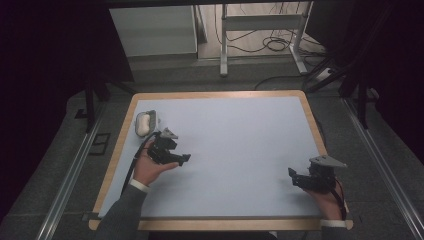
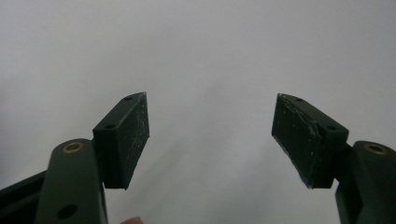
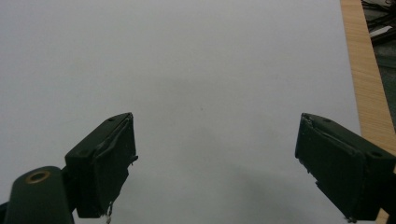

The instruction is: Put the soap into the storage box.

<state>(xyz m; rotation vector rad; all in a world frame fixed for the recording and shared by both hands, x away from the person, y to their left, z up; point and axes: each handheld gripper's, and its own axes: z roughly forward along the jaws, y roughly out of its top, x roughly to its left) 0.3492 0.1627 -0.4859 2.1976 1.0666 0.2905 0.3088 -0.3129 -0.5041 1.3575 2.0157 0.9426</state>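
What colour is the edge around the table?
Light wood-brown. The table's edge frames a pale blue-grey top, best seen in the high view.

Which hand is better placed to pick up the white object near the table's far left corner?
Left. The left tool, open, is close beside the white object; the right tool, also open, is across the table.

Left tongs (image 1: 186, 158) at the table's (image 1: 240, 130) left, small object (image 1: 145, 123) just behind them, right tongs (image 1: 292, 173) near its right edge

High view overhead facing forward, both gripper views close above shared table (image 1: 240, 140)
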